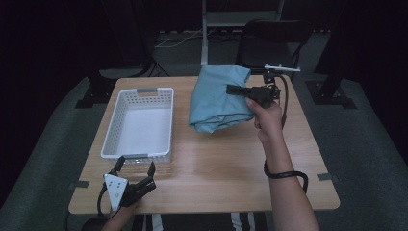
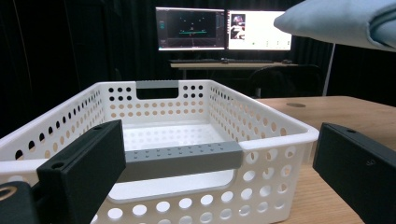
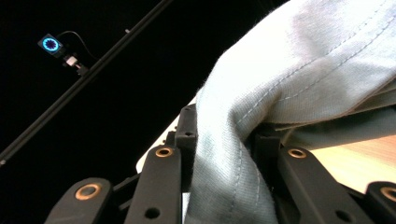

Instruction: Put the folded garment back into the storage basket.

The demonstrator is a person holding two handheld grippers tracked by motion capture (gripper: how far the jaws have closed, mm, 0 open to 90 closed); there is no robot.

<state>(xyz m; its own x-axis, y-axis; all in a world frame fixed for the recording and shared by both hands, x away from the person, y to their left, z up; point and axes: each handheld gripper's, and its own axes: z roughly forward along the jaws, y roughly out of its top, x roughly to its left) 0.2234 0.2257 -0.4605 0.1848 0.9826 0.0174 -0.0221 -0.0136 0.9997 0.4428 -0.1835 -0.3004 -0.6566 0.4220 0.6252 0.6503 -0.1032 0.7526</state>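
The cloth (image 1: 219,98), soft, light and limp, is held at its right edge at upper centre of the high view, clamped in the right gripper (image 1: 238,90). The left gripper (image 1: 136,166) jaws stand wide before the basket (image 1: 111,130).

Wooden table (image 1: 216,178): broad bare strip along near edge and across near right corner, open to passage. White perforated basket (image 1: 138,124) occupies left half, its near wall close to near edge; interior bare, walls raised on all sides. Left gripper (image 1: 135,169) at near left corner, jaws spread, just before basket's near wall, grey handle (image 2: 182,156) between them. Blue cloth (image 1: 217,96) bunched toward far edge, clamped in right gripper (image 1: 235,89), hanging above tabletop. Lane between basket and cloth free. Right forearm (image 1: 284,178) crosses right half from near edge.
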